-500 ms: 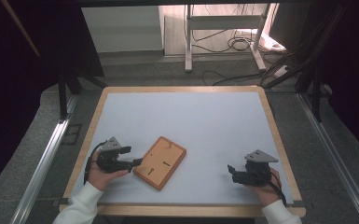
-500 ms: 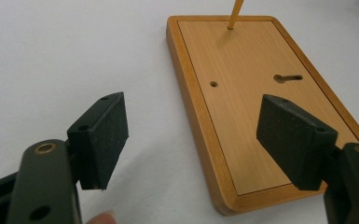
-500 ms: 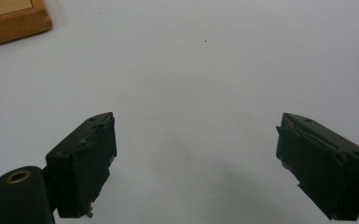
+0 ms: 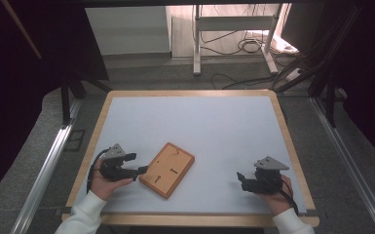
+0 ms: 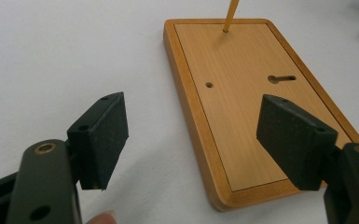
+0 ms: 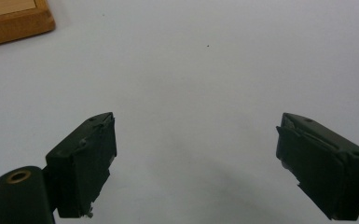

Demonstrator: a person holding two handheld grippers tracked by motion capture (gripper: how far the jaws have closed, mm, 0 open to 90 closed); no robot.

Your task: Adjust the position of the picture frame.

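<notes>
From my remote seat, I had the left gripper [image 4: 135, 165] near the bench's near-left corner, its jaws spread wide and empty, one of them just beside the near corner of the wooden board [image 4: 167, 169]. The board lay flat and skewed on the white bench [image 4: 199, 126], toward the near edge and left of its middle. In the left gripper view the board [image 5: 256, 107] sat partly between the jaws, with a thin stick [image 5: 231, 14] standing in a hole near its far end. I judged that closing across that low rim at a slant could skid or twist the board rather than seize it, and a jolt might knock the stick. The right gripper [image 4: 243, 179], jaws likewise spread on nothing, waited near the near-right corner, well apart from the board, so it could not steady it.
</notes>
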